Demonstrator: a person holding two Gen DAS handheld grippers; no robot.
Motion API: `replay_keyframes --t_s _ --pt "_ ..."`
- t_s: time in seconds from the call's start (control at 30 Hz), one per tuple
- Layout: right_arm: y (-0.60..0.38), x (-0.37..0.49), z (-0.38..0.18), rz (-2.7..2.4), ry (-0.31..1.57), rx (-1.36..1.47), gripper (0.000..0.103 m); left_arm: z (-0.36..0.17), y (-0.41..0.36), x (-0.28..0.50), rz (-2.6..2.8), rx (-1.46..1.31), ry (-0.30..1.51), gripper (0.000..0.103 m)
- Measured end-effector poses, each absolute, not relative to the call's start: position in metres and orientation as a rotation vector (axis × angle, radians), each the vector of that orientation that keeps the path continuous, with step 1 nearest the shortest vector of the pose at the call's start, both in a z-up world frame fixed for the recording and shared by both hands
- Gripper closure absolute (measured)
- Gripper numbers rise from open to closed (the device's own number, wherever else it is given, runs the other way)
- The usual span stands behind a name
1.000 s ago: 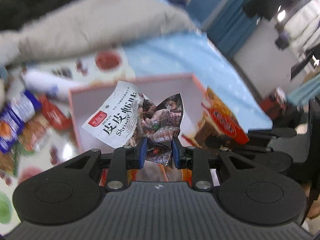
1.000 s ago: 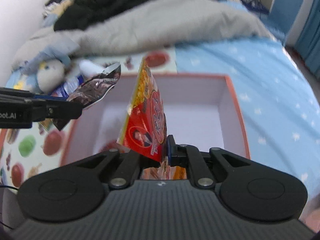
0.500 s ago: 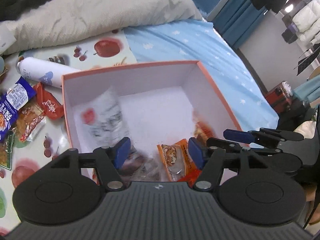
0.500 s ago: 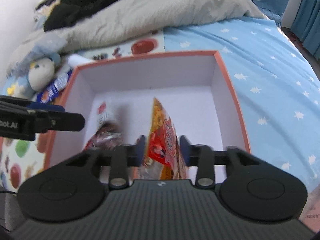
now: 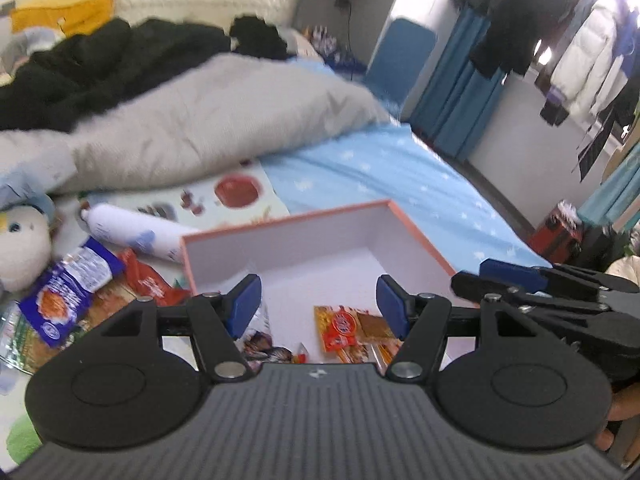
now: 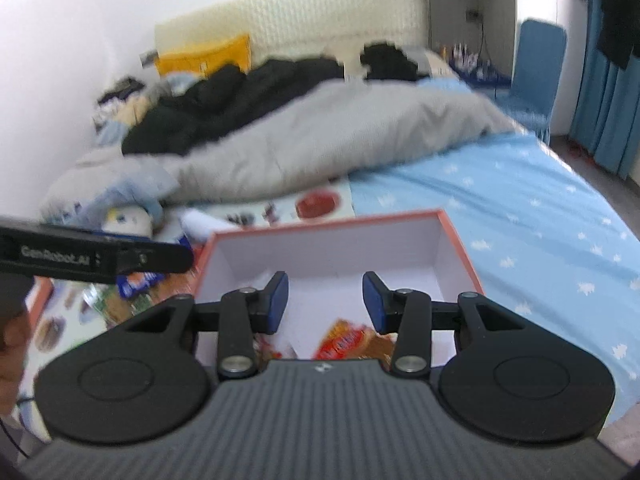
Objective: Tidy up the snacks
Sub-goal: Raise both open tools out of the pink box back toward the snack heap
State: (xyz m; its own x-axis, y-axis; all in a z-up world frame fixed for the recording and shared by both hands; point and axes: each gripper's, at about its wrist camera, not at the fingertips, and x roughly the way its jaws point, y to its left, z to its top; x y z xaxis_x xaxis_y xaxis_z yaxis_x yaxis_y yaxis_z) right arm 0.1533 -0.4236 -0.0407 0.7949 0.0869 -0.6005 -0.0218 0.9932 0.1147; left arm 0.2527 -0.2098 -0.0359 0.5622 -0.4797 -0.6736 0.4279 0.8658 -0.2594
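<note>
An orange-rimmed box with a white inside lies on the bed. Inside it rest an orange-red snack packet and a dark shrimp packet. My left gripper hangs open above the box's near side, nothing between its blue pads. My right gripper is likewise open and empty over the box; it also shows at the right of the left wrist view. Loose snacks lie left of the box: a blue packet and a red one.
A white bottle lies behind the loose snacks on a fruit-print mat. A plush toy sits at far left. A grey blanket and black clothes fill the back of the bed. Blue star-print sheet spreads right.
Both grippers let go of their packets, which dropped into the box. Both have since opened and lifted back, tilting up so more of the room shows.
</note>
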Motion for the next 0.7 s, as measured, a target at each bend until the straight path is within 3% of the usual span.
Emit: replay_keyframes --t_s 0.4,0.7 --pt "-0.364 0.12 -0.045 0.134 0.55 0.117 0.059 -0.022 -0.148 0.191 -0.481 -0.043 0.649 0.034" --pt "-0.321 0.1 -0.059 0.176 0.543 0.104 0.059 -0.036 -0.101 0.158 -0.403 -0.064 0.647 0.034"
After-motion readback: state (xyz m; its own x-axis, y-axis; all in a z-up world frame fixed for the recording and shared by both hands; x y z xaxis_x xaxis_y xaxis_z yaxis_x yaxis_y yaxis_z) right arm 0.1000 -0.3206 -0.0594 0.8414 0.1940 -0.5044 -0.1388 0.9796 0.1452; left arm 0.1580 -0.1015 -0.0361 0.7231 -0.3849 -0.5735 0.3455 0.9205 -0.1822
